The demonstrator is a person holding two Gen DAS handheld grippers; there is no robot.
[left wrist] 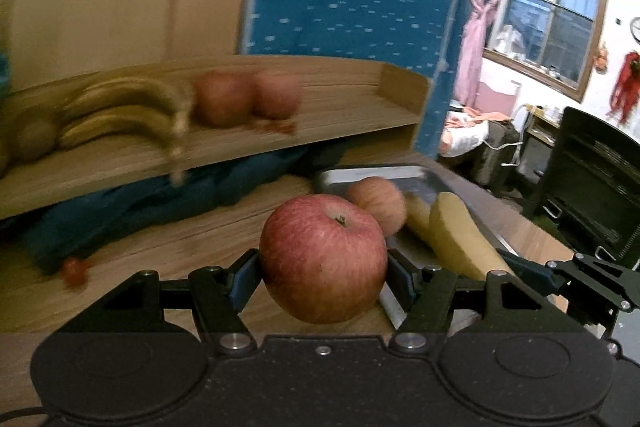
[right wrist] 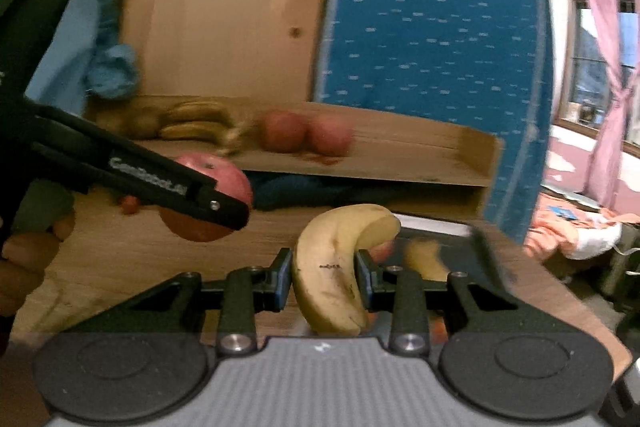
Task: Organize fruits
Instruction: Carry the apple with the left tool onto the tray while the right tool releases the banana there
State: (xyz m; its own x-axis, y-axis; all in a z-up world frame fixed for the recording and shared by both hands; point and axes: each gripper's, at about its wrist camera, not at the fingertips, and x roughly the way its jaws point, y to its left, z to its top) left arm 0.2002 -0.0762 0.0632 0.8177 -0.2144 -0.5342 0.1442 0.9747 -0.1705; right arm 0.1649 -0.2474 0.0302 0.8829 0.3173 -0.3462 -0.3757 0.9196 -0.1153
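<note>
Clamping the apple in my left gripper and the banana in my right gripper, both lifted near the far shelf, I judged the banana might slip.

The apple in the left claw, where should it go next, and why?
Probably forward onto the wooden shelf, beside the two apples already there. The left claw grips the apple clear of the table, and bananas sit grouped separately.
</note>
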